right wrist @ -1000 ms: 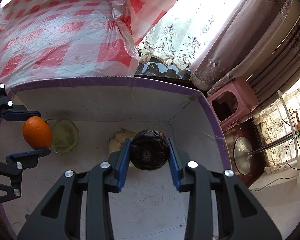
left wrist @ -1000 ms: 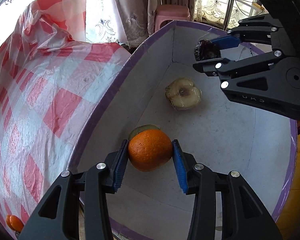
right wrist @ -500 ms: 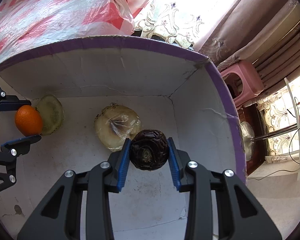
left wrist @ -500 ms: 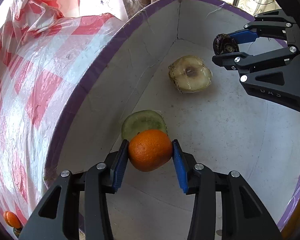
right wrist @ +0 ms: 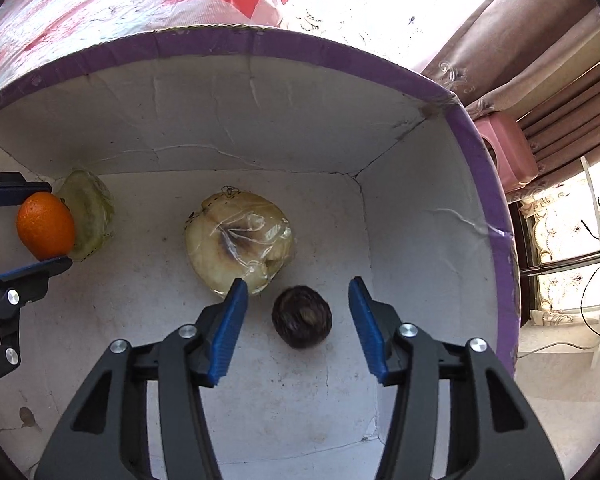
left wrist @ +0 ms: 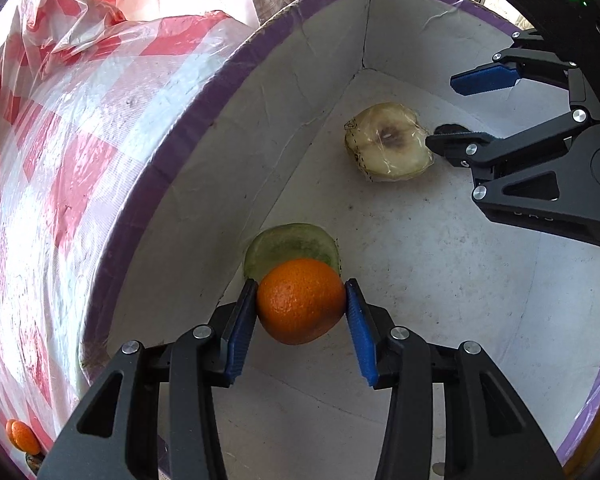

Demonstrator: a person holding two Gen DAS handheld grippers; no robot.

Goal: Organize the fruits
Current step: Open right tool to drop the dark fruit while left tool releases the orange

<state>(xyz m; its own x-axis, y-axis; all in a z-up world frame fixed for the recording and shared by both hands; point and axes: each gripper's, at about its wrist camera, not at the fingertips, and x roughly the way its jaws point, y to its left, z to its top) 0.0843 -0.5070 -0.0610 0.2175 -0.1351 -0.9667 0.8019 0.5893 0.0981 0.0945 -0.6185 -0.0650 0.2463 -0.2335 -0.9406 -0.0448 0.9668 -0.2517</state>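
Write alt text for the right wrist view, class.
The right tool, jaws just opened, stands over a dark round wrinkled fruit lying free on the floor of a purple-rimmed white cardboard box, beside a plastic-wrapped pale apple half.

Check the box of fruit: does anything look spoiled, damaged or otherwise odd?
Yes. The plastic-wrapped cut fruit on the box floor is browned around its core, so it looks past fresh. The box floor is also stained and its walls creased. The orange looks sound.
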